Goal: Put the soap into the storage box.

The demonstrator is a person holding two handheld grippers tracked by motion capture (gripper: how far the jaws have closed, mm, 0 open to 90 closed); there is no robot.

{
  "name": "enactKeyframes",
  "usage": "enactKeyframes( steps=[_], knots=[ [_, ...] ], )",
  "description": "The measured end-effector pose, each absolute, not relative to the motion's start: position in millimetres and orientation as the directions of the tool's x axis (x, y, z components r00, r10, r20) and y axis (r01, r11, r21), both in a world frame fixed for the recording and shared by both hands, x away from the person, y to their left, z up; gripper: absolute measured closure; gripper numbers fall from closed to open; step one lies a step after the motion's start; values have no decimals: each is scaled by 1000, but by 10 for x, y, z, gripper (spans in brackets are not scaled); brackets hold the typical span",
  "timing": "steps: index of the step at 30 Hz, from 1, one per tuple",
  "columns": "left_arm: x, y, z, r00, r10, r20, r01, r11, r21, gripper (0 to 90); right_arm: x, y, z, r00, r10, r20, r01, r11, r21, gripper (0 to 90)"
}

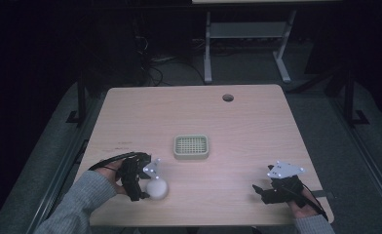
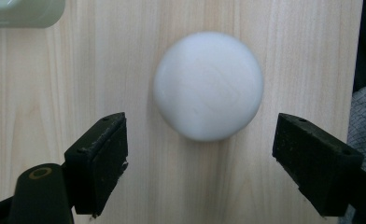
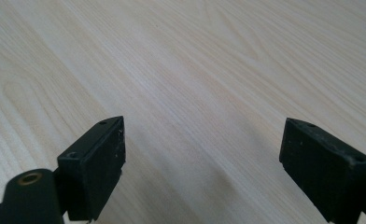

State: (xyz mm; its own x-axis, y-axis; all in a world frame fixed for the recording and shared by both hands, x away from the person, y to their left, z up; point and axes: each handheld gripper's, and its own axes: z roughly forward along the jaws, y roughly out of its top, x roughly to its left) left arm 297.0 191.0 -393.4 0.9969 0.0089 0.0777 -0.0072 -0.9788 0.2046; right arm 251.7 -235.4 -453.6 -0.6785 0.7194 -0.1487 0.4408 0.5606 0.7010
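The left gripper [image 2: 200, 158], jaws wide apart, frames the smooth white ball [image 2: 208, 86] before grasping; next it should advance, while the right gripper [image 3: 202, 163] rests equally spread.

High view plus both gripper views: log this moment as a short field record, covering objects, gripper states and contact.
surface: light wooden table with a round hole near its far edge
objects: white ball; pale green grid-topped tray mid-table
left gripper: open, jaws either side of the ball, not touching it
right gripper: open, over bare table near the front right corner
ball position: on the table near the front edge, apart from the tray
contact: none visible
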Motion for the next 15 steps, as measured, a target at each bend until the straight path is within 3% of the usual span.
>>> enactKeyframes(
  steps=[15],
  knots=[
    [3027,1693,-4051,999,-21,25,-25,-986,163,179,2520,-2346,-4536,-685,712,-151,433,565,703,139]
  ],
)
